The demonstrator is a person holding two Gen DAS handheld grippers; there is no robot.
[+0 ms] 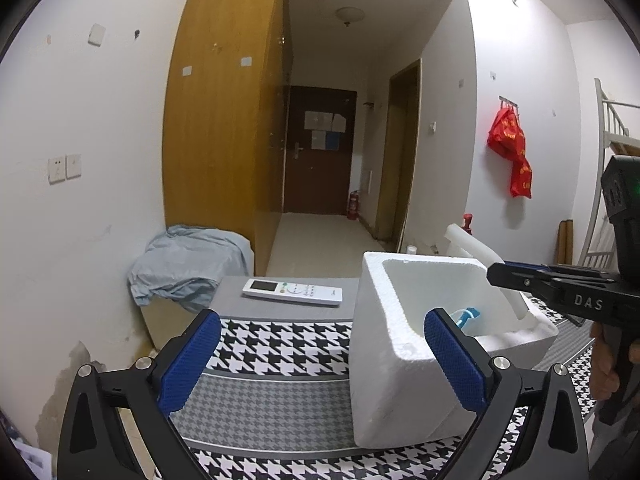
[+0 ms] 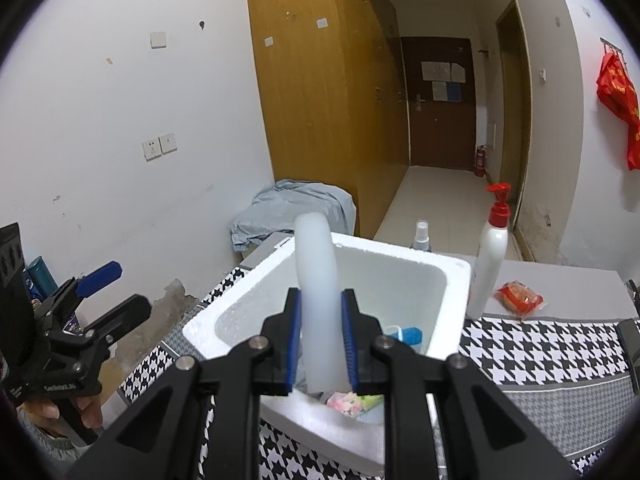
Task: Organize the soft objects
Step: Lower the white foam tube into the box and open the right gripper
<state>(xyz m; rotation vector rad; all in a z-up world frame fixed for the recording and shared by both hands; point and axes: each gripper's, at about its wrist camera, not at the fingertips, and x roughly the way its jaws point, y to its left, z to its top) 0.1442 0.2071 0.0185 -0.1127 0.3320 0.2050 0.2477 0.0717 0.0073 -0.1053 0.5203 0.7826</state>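
A white foam box [image 2: 452,280] stands on the houndstooth cloth. My right gripper [image 2: 320,304] is shut on a pale foam tube [image 2: 316,264], which stands upright over the box's near side. Inside the box lie a blue item [image 2: 408,336] and a floral soft piece [image 2: 352,400]. In the left wrist view the box [image 1: 400,344] sits just ahead and to the right of my left gripper [image 1: 324,360]. That gripper is open wide with nothing between its pads. The right gripper [image 1: 504,274] reaches in from the right with the tube [image 1: 476,246].
A white remote [image 1: 292,291] lies on the grey strip behind the box. A light-blue cloth [image 1: 188,268] is heaped on a low cabinet by the wall. Right of the box stand a lotion pump bottle [image 2: 490,264], a small spray bottle [image 2: 422,236] and a red packet [image 2: 519,298].
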